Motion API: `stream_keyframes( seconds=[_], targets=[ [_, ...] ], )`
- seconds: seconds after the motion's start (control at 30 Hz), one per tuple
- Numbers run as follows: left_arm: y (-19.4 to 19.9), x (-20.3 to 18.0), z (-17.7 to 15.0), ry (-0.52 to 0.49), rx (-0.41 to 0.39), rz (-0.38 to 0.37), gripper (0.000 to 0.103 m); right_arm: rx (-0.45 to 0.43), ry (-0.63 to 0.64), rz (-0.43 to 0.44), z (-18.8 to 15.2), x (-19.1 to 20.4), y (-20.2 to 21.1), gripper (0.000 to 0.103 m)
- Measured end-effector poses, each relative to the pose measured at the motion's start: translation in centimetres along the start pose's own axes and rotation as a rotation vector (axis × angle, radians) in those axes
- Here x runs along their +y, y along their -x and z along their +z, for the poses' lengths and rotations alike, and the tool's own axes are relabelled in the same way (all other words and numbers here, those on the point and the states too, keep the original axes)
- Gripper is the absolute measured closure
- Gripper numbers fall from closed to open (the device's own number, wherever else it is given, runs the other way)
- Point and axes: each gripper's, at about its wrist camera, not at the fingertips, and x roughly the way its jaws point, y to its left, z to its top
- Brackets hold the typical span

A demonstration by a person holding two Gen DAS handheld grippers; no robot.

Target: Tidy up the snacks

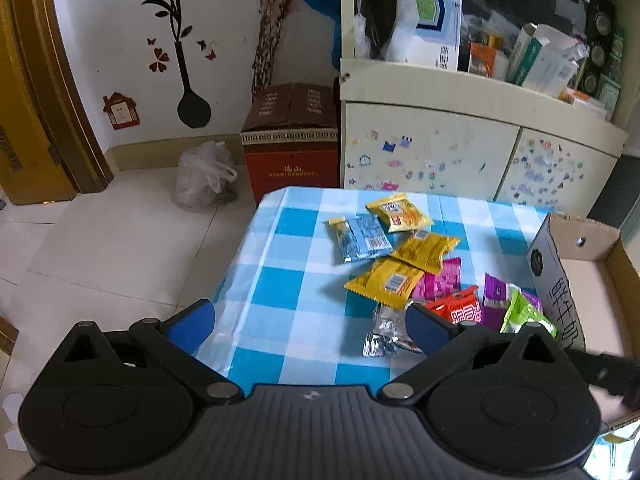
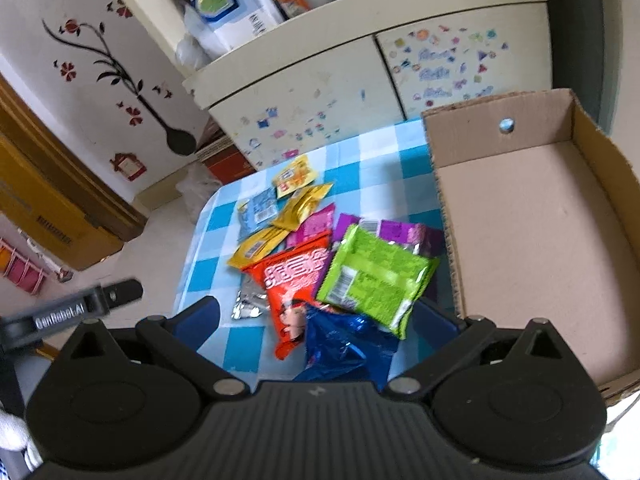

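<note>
Right tool (image 2: 316, 320) spread wide over the blue foil packet (image 2: 340, 344) lying dead ahead between its fingers, empty cardboard box (image 2: 520, 240) just to its right, left tool (image 1: 308, 320) wide too.

The left gripper (image 1: 308, 322) hangs with its jaws spread wide. The right gripper (image 2: 318, 316) likewise gapes, its blue fingers (image 2: 202, 316) far apart.

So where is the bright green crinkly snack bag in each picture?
Left wrist view: the bright green crinkly snack bag peeks out low on the right, just above the gripper's right arm and beside the open brown cardboard box.
Right wrist view: it lies big in the middle, left of the same box.
Shared landmark: the red foil snack bag right beside it.
</note>
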Motion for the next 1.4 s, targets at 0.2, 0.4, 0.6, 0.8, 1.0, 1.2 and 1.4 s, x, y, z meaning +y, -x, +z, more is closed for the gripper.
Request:
stream_keyframes(
  seconds=[0.2,0.4,0.6,0.8,1.0,1.2,1.4],
  targets=[
    [-0.6,0.3,0.1,0.031,0.031,-0.032,0.000,0.076,0.010,0.021,-1.2,0.6,-1.8,0.016],
    [-1.8,0.5,-0.1,0.073,0.083,-0.085,0.000,0.127,0.040,-0.030,-2.4,1.2,-3.7,0.020],
    [-2.6,-0.1,-0.4,0.123,0.118,-0.203,0.000,0.145,0.064,-0.113,-3.2,1.4,-5.3,0.020],
    [-5.1,-1.0,-1.0,0.181,0.193,-0.287,0.000,0.170,0.088,-0.187,-4.3,1.2,-6.6,0.022],
    [-7.6,-2.1,-2.0,0.179,0.247,-0.303,0.000,0.164,0.098,-0.166,-4.5,1.2,-6.1,0.027],
    [-9.4,-2.7,-2.2,0.216,0.288,-0.347,0.000,0.200,0.108,-0.146,-4.8,1.5,-5.8,0.028],
    [-11.0,-4.0,-2.8,0.203,0.327,-0.392,0.000,0.218,0.099,-0.159,-5.1,1.1,-5.4,0.028]
  ],
)
